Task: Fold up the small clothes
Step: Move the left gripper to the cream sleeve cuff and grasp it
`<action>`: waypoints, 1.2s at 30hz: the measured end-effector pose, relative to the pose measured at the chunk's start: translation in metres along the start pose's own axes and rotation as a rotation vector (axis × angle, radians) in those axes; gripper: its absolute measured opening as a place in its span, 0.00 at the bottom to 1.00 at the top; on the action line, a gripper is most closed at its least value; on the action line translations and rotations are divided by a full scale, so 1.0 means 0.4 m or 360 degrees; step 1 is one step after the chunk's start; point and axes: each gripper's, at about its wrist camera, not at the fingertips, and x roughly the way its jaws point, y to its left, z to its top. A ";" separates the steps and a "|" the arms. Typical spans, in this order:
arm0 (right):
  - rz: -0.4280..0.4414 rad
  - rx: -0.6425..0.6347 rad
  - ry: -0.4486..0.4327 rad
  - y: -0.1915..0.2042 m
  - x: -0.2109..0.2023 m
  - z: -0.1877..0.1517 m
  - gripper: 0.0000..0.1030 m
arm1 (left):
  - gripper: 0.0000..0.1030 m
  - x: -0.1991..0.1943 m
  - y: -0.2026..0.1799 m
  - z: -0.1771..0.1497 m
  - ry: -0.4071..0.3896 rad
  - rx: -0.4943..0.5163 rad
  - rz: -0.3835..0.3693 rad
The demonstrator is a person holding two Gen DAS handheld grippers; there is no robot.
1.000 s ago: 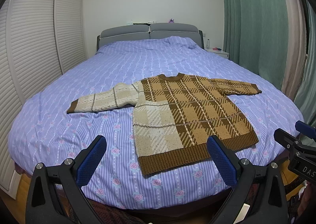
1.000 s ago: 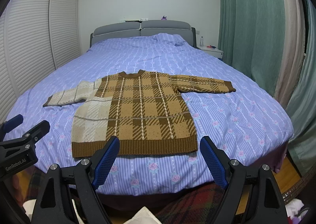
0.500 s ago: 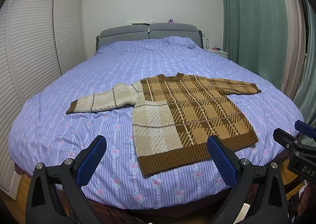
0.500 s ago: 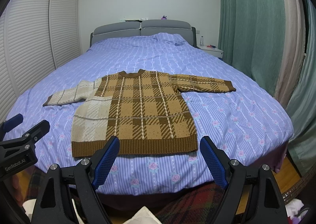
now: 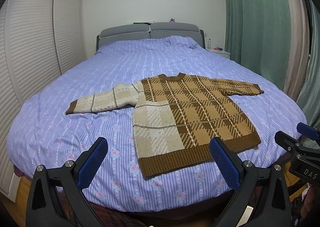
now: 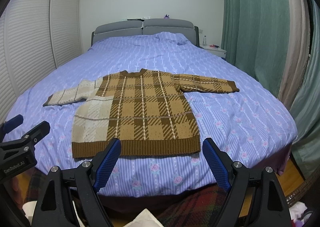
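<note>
Both jaws gape empty at the bed's foot. Ahead of my left gripper and right gripper, the plaid sweater lies flat on the bed, hem nearest, collar far, sleeves outspread. I judge each gripper has its own sleeve: cream sleeve left, brown sleeve right.

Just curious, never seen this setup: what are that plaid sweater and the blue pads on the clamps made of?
The sweater looks like chunky knitted yarn, wool or acrylic: stitches and a ribbed brown hem show, with a matte finish. The blue pads on the right gripper look like textured rubber or plastic, judging by their fine grid pattern.
</note>
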 end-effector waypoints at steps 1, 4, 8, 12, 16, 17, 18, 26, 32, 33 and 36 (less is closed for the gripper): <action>0.0001 -0.0001 0.0007 0.001 0.003 -0.001 0.81 | 1.00 0.003 0.003 0.000 0.0003 -0.0004 -0.0001; 0.0009 -0.0008 0.0031 0.005 0.018 -0.003 0.81 | 1.00 0.017 0.013 -0.001 0.0025 -0.0030 -0.0001; 0.0032 -0.0016 0.0068 0.012 0.049 -0.003 0.81 | 1.00 0.045 0.033 -0.007 0.0056 -0.0070 0.0021; 0.0083 -0.0020 0.0113 0.043 0.102 0.013 0.81 | 1.00 0.078 0.073 -0.005 0.0067 -0.0133 0.0068; 0.0176 -0.0075 0.0119 0.105 0.184 0.047 0.81 | 1.00 0.115 0.131 0.008 0.0055 -0.0170 0.0196; 0.0197 -0.0092 0.0116 0.123 0.204 0.058 0.81 | 1.00 0.128 0.151 0.016 0.0047 -0.0169 0.0239; 0.0212 -0.0108 0.0117 0.140 0.219 0.068 0.81 | 1.00 0.137 0.168 0.021 0.0048 -0.0164 0.0268; 0.0450 -0.0307 0.0055 0.345 0.360 0.190 0.81 | 0.94 0.249 0.366 0.085 0.0047 -0.0248 0.0418; 0.0522 -0.0460 0.0058 0.506 0.456 0.249 0.81 | 0.79 0.368 0.522 0.100 0.0095 -0.0323 0.0405; 0.0524 -0.0480 0.0070 0.530 0.474 0.254 0.81 | 0.77 0.383 0.543 0.100 0.0100 -0.0344 0.0388; 0.0559 -0.0519 0.0125 0.602 0.531 0.266 0.81 | 0.64 0.432 0.611 0.097 0.0132 -0.0442 0.0324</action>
